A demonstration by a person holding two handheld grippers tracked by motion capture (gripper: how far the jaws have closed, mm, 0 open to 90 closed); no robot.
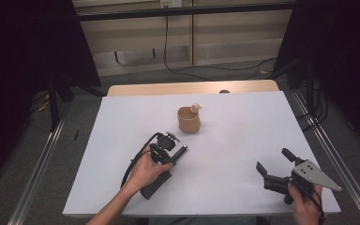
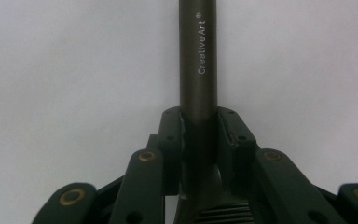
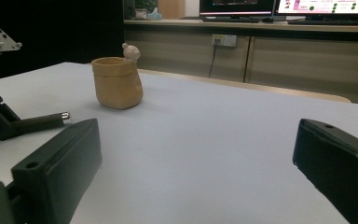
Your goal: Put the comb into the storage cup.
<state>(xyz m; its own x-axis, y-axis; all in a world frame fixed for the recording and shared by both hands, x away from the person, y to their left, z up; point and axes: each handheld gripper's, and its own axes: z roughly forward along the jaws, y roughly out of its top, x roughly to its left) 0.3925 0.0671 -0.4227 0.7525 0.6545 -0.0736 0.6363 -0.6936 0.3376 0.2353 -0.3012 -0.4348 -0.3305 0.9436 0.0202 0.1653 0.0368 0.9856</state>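
Observation:
A dark pen (image 2: 198, 60) marked "Creative Art" runs straight out between the jaws of my left gripper (image 2: 199, 117), whose pads press on it from both sides. On the table the pen (image 1: 181, 153) lies low and points toward the far right, with my left gripper (image 1: 174, 158) held in a hand at the middle left. A tan pot (image 1: 189, 120) with a small figure on its rim stands beyond it, mid-table. My right gripper (image 1: 273, 164) rests near the front right, open and holding nothing. From its view (image 3: 198, 142) the pot (image 3: 117, 83) and the pen (image 3: 42, 122) stand at the left.
The white table top (image 1: 234, 136) ends in a wooden strip at the far edge. Metal rails run along both sides on the floor. Cables trail across the floor behind the table, in front of cabinets.

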